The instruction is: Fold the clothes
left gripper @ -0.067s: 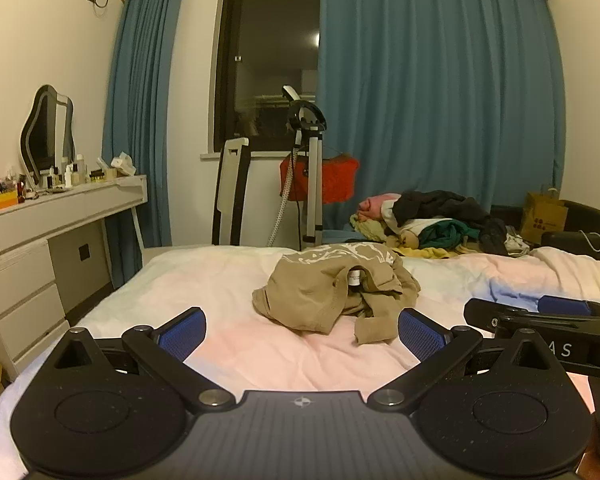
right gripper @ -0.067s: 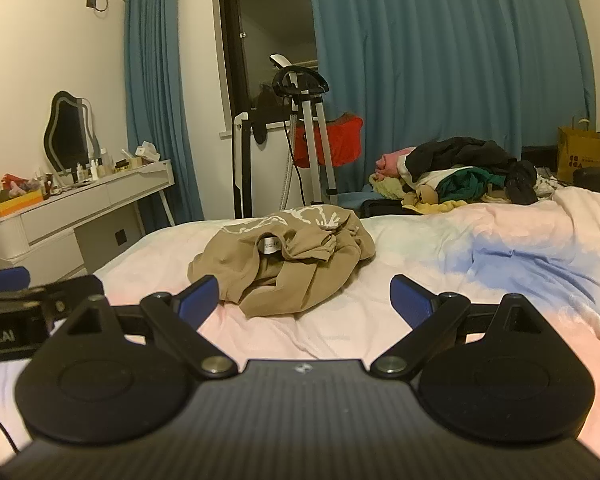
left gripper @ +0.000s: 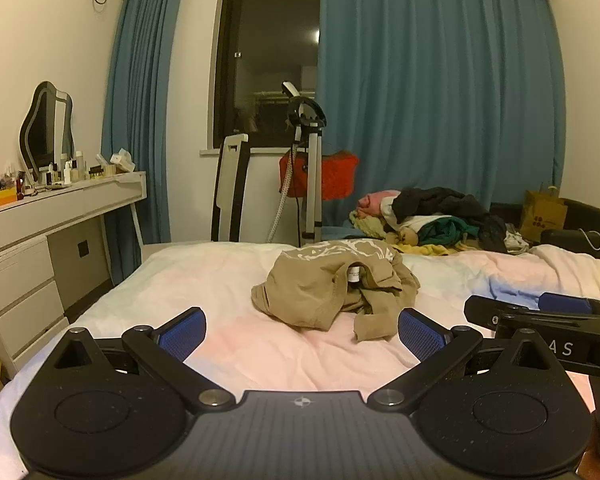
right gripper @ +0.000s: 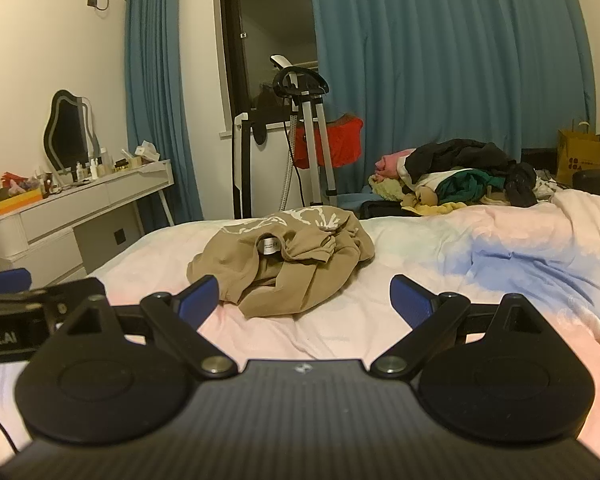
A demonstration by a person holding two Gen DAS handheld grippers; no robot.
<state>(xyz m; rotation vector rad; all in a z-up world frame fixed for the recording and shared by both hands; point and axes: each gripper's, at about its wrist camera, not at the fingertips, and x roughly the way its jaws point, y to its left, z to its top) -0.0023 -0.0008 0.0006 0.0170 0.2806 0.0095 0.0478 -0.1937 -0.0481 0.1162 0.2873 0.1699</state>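
We see a tan shirt [left gripper: 332, 288] crumpled in a heap on the bed [left gripper: 188, 276], near the window-side edge and well left of the clothes pile [left gripper: 432, 220]. It looks light, soft and limp; we judge it will sag and slide once lifted, so the collar band by the white label, or a loose hem, is the place to pinch. Bunched as it is, no clear long axis shows; the collar opening faces us. Both the left gripper [left gripper: 302, 330] and the right gripper [right gripper: 304, 296] hover short of the shirt, fingers wide and holding nothing.
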